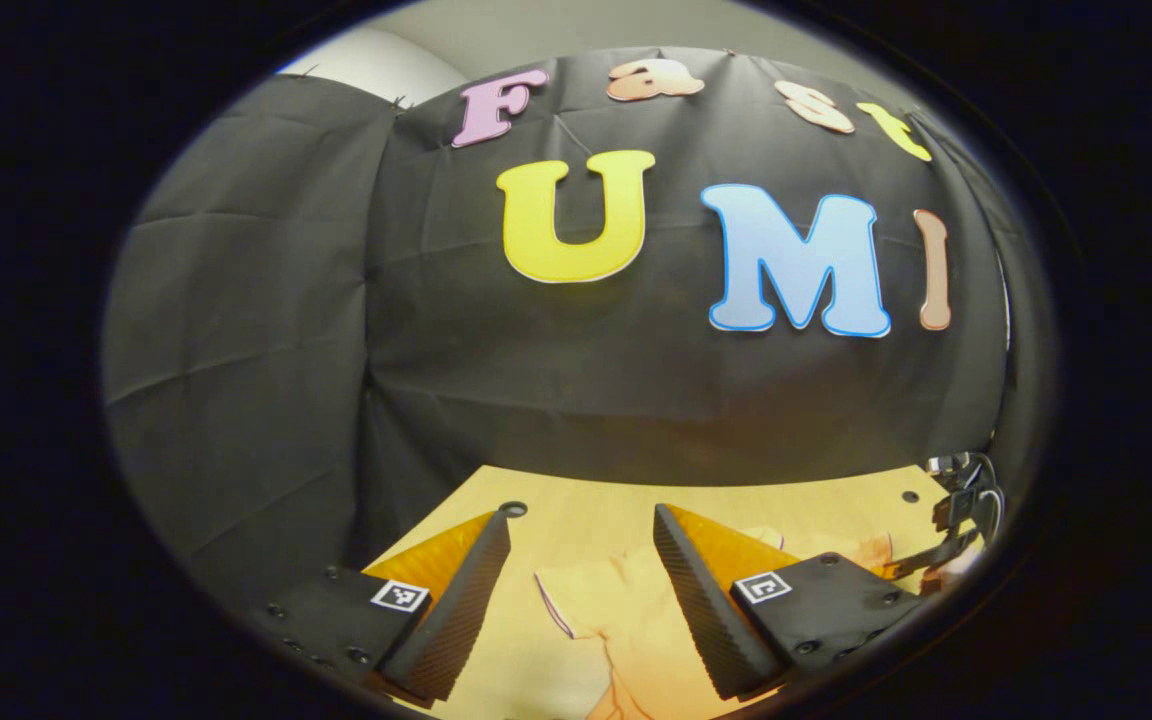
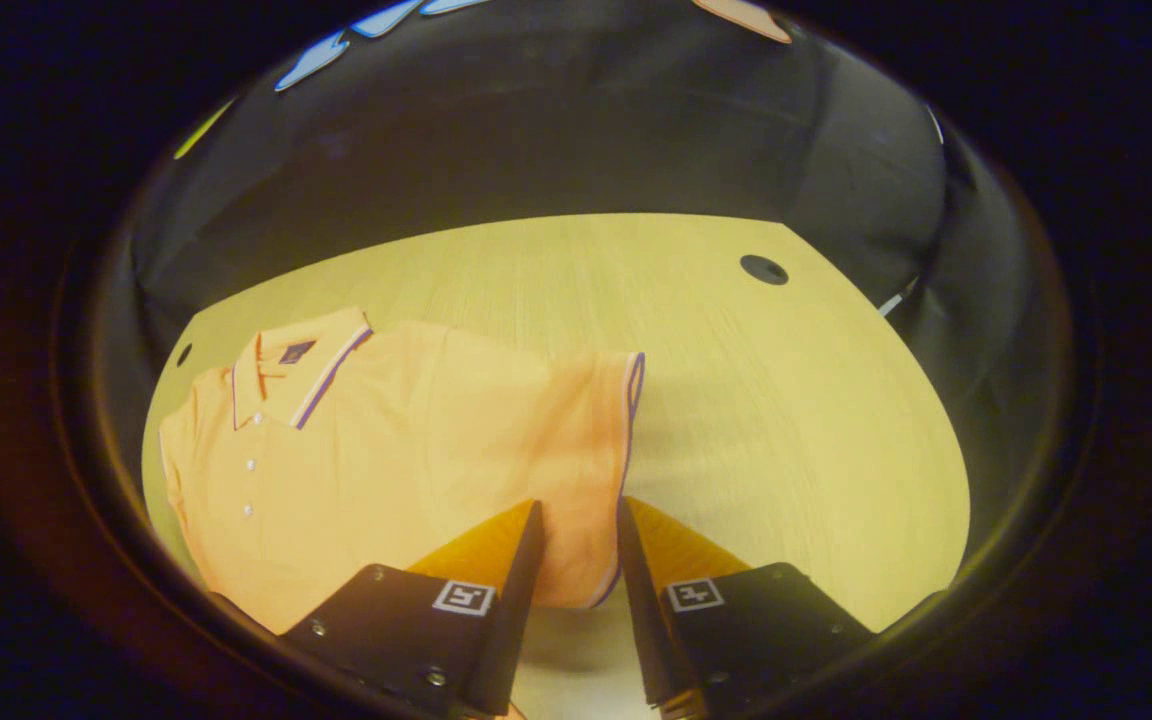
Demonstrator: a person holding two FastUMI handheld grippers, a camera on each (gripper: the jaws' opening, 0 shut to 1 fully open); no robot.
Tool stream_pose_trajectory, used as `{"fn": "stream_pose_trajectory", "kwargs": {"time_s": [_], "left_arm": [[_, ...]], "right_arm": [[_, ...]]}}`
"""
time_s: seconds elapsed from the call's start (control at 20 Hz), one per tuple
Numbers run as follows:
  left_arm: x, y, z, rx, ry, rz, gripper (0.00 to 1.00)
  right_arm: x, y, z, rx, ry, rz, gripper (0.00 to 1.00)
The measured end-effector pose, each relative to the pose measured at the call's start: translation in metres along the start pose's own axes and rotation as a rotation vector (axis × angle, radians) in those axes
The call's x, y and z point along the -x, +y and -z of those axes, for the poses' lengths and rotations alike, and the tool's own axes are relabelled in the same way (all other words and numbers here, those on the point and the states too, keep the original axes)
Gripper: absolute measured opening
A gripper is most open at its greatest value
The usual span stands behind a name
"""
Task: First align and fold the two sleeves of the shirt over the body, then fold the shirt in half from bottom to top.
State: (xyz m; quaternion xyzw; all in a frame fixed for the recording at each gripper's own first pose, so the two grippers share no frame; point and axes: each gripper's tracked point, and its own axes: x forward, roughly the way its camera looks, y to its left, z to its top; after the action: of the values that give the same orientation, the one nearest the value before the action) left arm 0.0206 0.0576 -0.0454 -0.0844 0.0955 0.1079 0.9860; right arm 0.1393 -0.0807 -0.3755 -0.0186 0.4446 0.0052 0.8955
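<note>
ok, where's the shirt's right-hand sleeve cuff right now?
In the right gripper view, the sleeve cuff lies flat on the wooden table, just ahead of the right gripper, whose open fingers straddle it.

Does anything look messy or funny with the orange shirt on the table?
Nothing looks broken or spilled. The orange shirt lies flat on the wooden table, collar neat, one sleeve spread out sideways and not yet folded. The right hand-held gripper hangs open over that sleeve's edge.

- Your shirt (image 2: 406, 450) is soft matt knit cloth with small glossy buttons (image 2: 249, 465).
- The table (image 2: 786, 400) under it looks like pale, smooth wood with fine grain.
- Your left gripper (image 1: 581, 525) has ribbed, rough-looking pads (image 1: 696, 600).
</note>
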Motion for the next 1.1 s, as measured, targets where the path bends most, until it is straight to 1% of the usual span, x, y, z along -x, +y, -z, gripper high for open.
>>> {"fn": "stream_pose_trajectory", "kwargs": {"time_s": [0.05, 0.1, 0.15, 0.2, 0.4, 0.5, 0.65, 0.75, 0.8, 0.9, 1.1], "left_arm": [[-0.001, -0.002, 0.001, 0.001, 0.002, 0.002, 0.99], [-0.001, -0.003, 0.002, 0.001, 0.003, 0.005, 0.99], [-0.001, -0.004, 0.000, -0.001, 0.003, 0.007, 0.99], [-0.002, -0.006, 0.000, -0.004, 0.004, 0.008, 0.99], [-0.001, -0.004, 0.001, -0.002, 0.008, 0.008, 0.99], [0.001, -0.001, 0.002, 0.006, 0.009, 0.001, 0.99], [0.003, 0.003, 0.004, 0.018, 0.013, -0.010, 0.99], [0.006, 0.007, 0.008, 0.021, 0.016, -0.017, 0.99], [0.007, 0.008, 0.009, 0.023, 0.017, -0.022, 0.95], [0.009, 0.014, 0.009, 0.032, 0.018, -0.032, 0.95], [0.016, 0.025, 0.012, 0.039, 0.024, -0.056, 0.95]], "right_arm": [[0.001, -0.001, 0.000, -0.010, 0.004, 0.003, 0.35], [0.000, 0.000, -0.002, -0.011, 0.001, 0.000, 0.27], [0.000, 0.000, -0.001, -0.019, 0.007, 0.008, 0.09], [-0.002, 0.001, -0.002, -0.015, 0.007, 0.015, 0.06], [0.001, 0.004, -0.005, 0.087, 0.012, 0.037, 0.06], [0.009, 0.009, -0.015, 0.137, -0.021, 0.047, 0.06], [0.020, 0.029, -0.032, 0.209, -0.087, 0.041, 0.06], [0.028, 0.050, -0.042, 0.253, -0.125, 0.012, 0.06], [0.032, 0.062, -0.046, 0.273, -0.138, -0.007, 0.06], [0.037, 0.087, -0.049, 0.304, -0.156, -0.047, 0.06], [0.039, 0.131, -0.038, 0.370, -0.151, -0.111, 0.06]]}}
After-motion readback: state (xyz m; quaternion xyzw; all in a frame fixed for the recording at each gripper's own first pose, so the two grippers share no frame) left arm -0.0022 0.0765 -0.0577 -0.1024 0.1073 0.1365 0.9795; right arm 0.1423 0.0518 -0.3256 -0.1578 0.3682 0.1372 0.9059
